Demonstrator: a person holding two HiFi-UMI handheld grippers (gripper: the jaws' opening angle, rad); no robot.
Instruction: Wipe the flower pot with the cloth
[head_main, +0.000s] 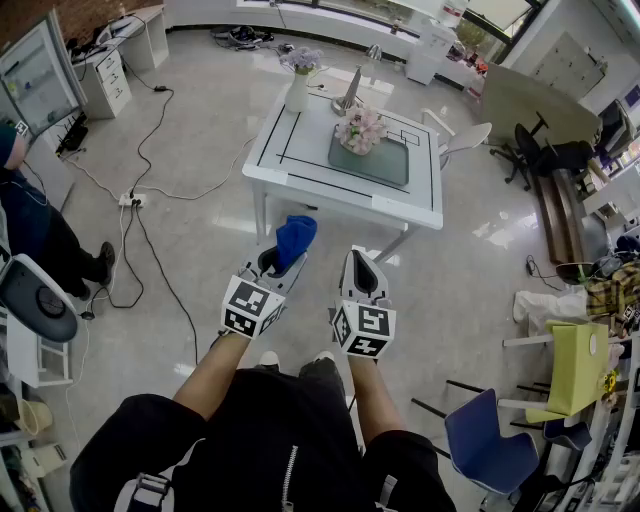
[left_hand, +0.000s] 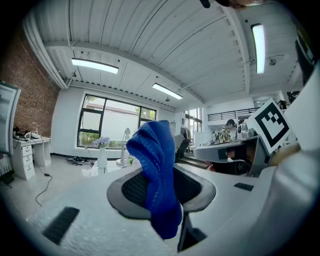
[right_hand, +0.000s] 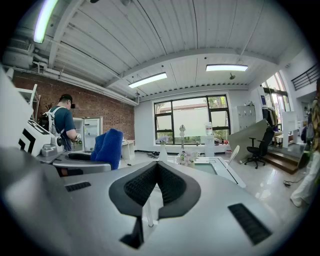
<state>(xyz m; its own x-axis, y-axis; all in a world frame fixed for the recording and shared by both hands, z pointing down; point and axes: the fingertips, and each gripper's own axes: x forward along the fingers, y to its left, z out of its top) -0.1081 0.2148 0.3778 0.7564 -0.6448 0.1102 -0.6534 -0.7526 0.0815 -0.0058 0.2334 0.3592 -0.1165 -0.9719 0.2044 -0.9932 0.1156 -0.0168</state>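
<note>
Flower pot (head_main: 360, 132) w/ pink blooms sits on a green mat (head_main: 390, 165) on the white table (head_main: 300, 168), well apart from both grippers, nothing touching it. Blue cloth (head_main: 295, 240) is pinched in the left gripper (head_main: 286, 258), jaws clamped on it, cloth sticking up past the tips and hanging a bit below. Right gripper (head_main: 360, 260) is just beside the left, jaws pressed together, nothing btwn them. Both held over the floor, short of the table. White vase (head_main: 297, 90) w/ purple flowers at the table's far left corner.
</note>
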